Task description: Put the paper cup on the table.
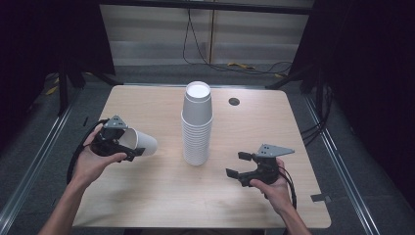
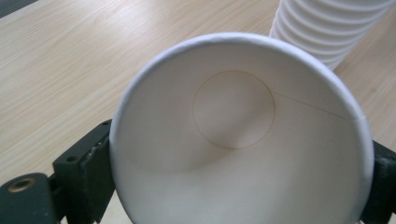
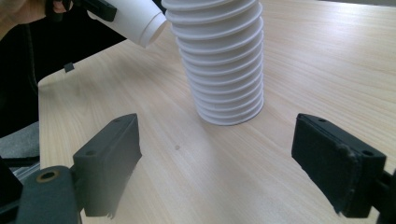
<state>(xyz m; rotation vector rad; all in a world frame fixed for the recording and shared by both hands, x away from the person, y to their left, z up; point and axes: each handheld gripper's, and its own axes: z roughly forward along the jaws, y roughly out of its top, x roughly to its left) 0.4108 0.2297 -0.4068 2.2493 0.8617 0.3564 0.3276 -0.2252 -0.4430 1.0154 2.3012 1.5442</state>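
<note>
My left gripper (image 1: 128,150) clamps cup (image 1: 140,141) on its side, left of stack (image 1: 197,125), base pointing at stack, just short of it. Cup hides most of my jaws in left gripper view. My right gripper (image 1: 239,164) spread wide, holding nothing, right of stack. Stack top cut off in both gripper views.

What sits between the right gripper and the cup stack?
Nothing: in the right gripper view, bare tabletop runs from the open right gripper to the cup stack. The high view agrees.
</note>
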